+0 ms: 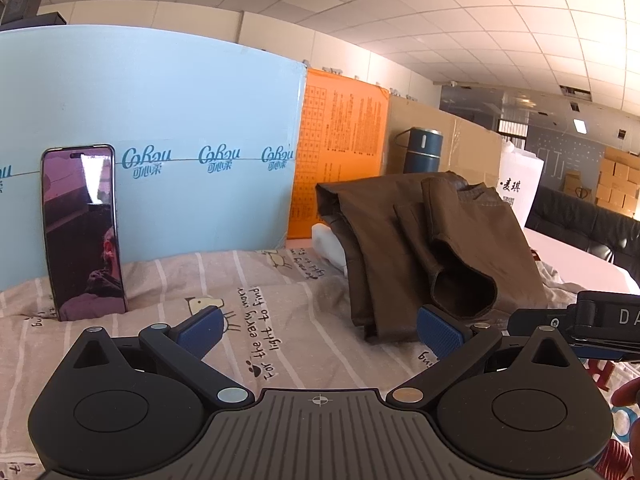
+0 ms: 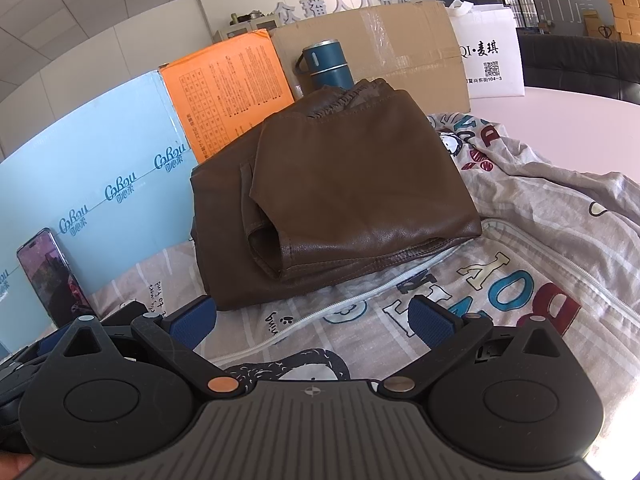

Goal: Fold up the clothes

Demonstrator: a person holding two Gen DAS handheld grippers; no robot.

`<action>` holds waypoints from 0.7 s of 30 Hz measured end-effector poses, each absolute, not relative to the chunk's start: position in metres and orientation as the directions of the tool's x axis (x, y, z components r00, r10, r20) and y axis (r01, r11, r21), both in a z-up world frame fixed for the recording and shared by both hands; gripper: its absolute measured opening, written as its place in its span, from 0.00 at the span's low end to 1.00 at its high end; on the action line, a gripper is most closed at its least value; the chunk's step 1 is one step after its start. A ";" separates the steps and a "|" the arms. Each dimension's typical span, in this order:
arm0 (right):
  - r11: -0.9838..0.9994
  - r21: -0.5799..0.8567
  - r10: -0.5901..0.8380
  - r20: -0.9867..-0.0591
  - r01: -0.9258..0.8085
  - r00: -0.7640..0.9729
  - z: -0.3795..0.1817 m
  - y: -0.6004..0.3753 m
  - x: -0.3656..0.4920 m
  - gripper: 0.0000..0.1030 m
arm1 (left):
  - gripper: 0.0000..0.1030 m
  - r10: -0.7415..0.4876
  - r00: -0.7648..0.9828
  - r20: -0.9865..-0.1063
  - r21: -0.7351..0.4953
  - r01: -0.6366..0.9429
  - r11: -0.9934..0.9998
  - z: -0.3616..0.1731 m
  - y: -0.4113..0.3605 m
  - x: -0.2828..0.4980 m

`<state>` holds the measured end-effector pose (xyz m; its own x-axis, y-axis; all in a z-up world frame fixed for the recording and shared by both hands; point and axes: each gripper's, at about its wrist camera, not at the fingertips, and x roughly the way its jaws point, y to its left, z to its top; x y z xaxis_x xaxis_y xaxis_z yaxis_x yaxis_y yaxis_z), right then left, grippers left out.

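A brown leather jacket (image 1: 432,248) lies folded in a compact bundle on the printed sheet (image 1: 248,304), one sleeve cuff opening toward me. It fills the middle of the right wrist view (image 2: 344,196). My left gripper (image 1: 320,332) is open and empty, low over the sheet just in front and left of the jacket. My right gripper (image 2: 314,320) is open and empty, a short way in front of the jacket's near edge. The right gripper's body shows at the right edge of the left wrist view (image 1: 592,320).
A phone (image 1: 82,232) leans upright against a light blue box (image 1: 160,120) at the back left. An orange box (image 1: 340,140), a brown carton (image 2: 380,40), a blue flask (image 2: 326,64) and a white bag (image 2: 488,60) stand behind the jacket. A white table (image 2: 580,112) lies at the right.
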<state>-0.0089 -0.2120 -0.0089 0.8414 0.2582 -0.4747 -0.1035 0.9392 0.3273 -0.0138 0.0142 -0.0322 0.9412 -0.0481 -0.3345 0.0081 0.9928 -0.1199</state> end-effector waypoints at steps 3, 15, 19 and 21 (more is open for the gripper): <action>0.939 0.329 0.257 -0.474 -0.102 0.842 -0.009 -0.212 -0.009 1.00 | 1.00 -0.048 0.941 -0.335 -0.117 0.010 0.993 -0.032 0.014 -0.014; 0.942 0.322 0.245 -0.484 -0.090 0.840 -0.009 -0.212 -0.010 1.00 | 1.00 -0.046 0.944 -0.328 -0.109 0.010 0.994 -0.032 0.013 -0.014; 0.953 0.294 0.212 -0.485 -0.071 0.848 -0.007 -0.211 -0.016 1.00 | 1.00 -0.047 0.946 -0.320 -0.112 0.011 0.994 -0.030 0.013 -0.015; 0.959 0.279 0.192 -0.482 -0.058 0.855 -0.005 -0.211 -0.020 1.00 | 1.00 -0.047 0.947 -0.317 -0.123 0.008 0.992 -0.028 0.014 -0.017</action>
